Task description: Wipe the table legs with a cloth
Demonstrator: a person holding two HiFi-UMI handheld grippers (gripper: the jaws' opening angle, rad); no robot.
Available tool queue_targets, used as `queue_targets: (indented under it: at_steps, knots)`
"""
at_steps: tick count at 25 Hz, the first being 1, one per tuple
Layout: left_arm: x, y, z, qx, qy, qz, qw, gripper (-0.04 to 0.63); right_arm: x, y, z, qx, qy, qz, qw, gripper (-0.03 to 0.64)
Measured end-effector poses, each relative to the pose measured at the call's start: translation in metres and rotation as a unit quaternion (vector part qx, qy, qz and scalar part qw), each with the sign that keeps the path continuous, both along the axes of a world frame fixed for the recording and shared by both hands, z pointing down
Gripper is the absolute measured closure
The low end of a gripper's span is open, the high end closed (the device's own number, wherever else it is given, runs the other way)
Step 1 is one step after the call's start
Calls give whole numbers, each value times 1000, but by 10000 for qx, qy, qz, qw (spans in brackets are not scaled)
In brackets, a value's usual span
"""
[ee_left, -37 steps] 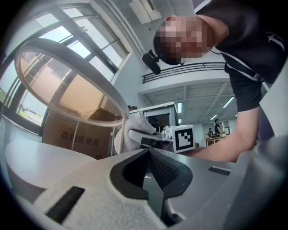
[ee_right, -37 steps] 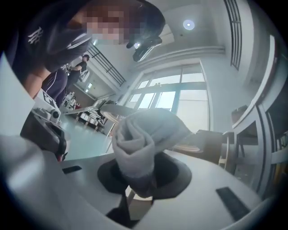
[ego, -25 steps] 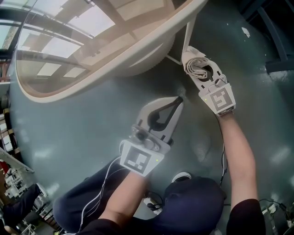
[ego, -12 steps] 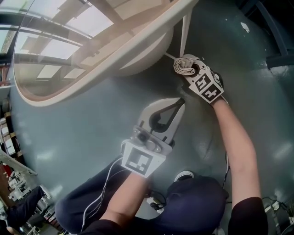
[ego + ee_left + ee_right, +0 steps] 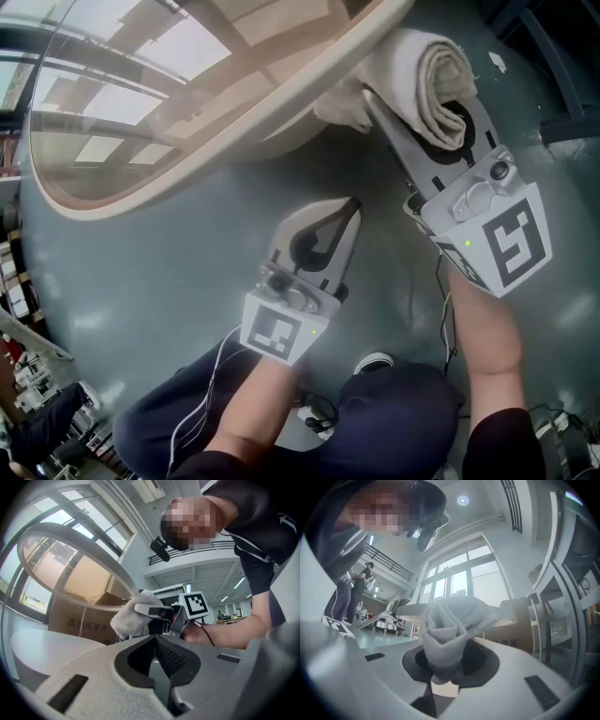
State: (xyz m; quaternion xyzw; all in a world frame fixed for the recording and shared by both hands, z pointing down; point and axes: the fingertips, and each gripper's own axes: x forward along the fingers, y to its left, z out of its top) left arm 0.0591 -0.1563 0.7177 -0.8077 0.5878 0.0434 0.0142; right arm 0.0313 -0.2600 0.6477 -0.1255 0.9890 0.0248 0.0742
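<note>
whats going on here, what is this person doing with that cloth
A person holds a gripper in each hand by a round table. The right gripper is shut on a rolled cloth, held right by the table's rim. The left gripper is shut and empty, over the floor.

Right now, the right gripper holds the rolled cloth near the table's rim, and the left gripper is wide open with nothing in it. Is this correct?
Not quite. The left gripper is not wide open: the left gripper view shows its jaws closed together, with nothing between them. The right gripper does hold the rolled cloth near the table's rim.
</note>
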Motion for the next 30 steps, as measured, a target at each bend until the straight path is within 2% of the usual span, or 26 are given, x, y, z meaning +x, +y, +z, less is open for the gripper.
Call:
queue_targets:
  at_steps: [3,10,24,26,30]
  knots:
    - [1,1,1,-8,7,10,10000,589,-6,-4,-3,-73,32,116,9999,537]
    - [0,0,7,-64,-16,59,10000,589,-6,-21,83,-619,678,169,9956,537]
    - [-1,4,29,-186,48,60,9998,589,0,-25,171,-968,791,210,9919,537]
    - [-1,5,29,-198,62,77,9998,589,0,-25,200,-1410,1022,187,9845,537]
    - [2,5,27,-183,34,164,9997,589,8,-25,279,-2184,1885,95,9574,537]
